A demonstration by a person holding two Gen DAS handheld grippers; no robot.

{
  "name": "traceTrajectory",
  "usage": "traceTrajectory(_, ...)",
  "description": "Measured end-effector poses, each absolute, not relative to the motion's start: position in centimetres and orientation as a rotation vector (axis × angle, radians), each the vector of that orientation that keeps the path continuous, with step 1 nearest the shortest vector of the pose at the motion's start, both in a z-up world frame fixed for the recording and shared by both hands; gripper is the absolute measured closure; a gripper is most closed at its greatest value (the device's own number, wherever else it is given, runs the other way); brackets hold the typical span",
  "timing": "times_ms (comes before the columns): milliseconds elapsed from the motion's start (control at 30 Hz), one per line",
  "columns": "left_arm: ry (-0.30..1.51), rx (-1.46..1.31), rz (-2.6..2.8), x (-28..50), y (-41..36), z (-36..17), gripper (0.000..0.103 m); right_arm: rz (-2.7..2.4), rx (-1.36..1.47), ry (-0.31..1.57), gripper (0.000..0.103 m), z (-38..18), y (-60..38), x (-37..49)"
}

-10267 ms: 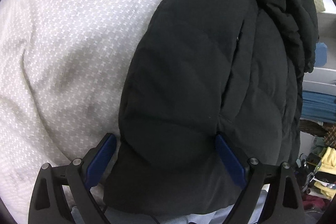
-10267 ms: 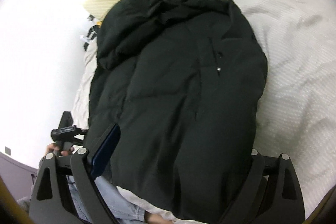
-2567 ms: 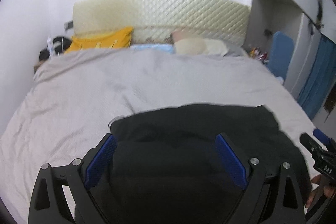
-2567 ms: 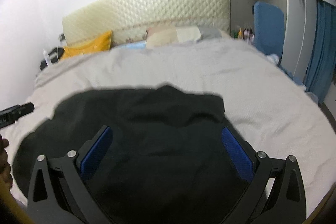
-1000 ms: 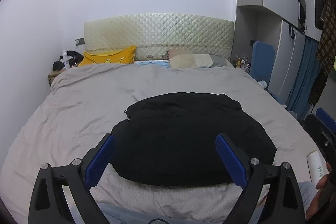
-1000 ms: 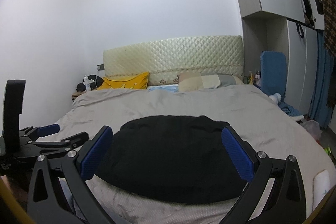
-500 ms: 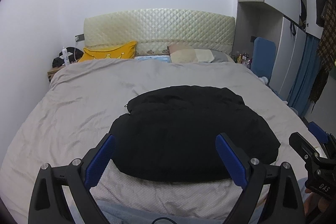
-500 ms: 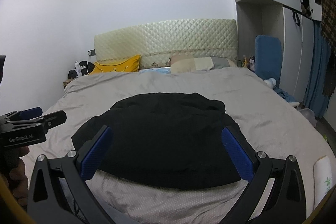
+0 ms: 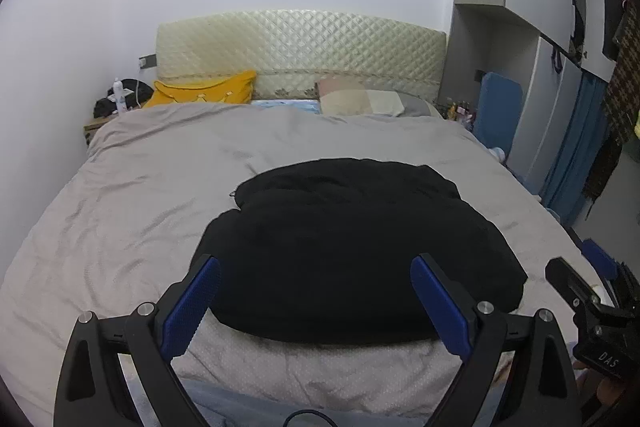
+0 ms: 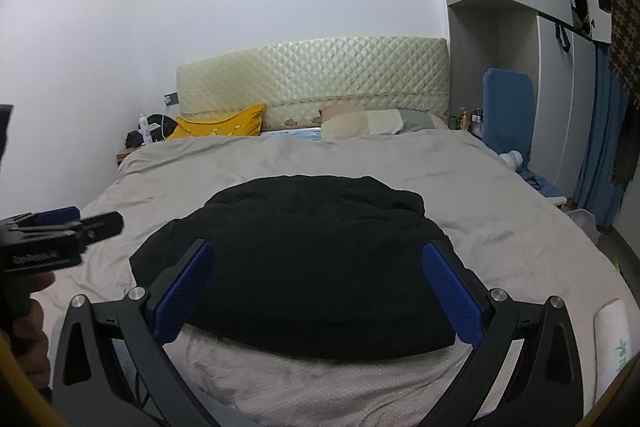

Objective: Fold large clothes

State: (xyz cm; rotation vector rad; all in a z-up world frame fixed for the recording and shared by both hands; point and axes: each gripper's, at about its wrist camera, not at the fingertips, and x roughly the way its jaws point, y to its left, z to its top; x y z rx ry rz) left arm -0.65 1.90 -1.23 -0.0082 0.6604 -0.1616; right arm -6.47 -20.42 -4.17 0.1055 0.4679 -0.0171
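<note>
A black padded jacket (image 9: 356,247) lies folded in a compact bundle near the foot of the bed (image 9: 160,163); it also shows in the right wrist view (image 10: 304,263). My left gripper (image 9: 316,291) is open and empty, held back from the jacket above the bed's near edge. My right gripper (image 10: 316,279) is open and empty, also held back from the jacket. The right gripper shows at the right edge of the left wrist view (image 9: 592,287). The left gripper shows at the left edge of the right wrist view (image 10: 60,231).
A quilted cream headboard (image 9: 300,55) stands at the far end with a yellow pillow (image 9: 204,93) and a beige pillow (image 9: 364,101). A nightstand with clutter (image 9: 116,99) is far left. Wardrobes and a blue curtain (image 9: 572,155) line the right side.
Both grippers have let go of the jacket and pulled back and up from it. The jacket went from spread lengthwise to a folded bundle. In the last half second the views barely shifted.
</note>
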Motion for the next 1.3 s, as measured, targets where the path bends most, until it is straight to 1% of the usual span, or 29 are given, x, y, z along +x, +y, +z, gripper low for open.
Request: traceTrajectory(1300,0.684,0.015,-0.173,-0.54,1.31,-1.72,0.006,0.0,0.118,0.472,0.0,-4.43,-20.67,-6.49)
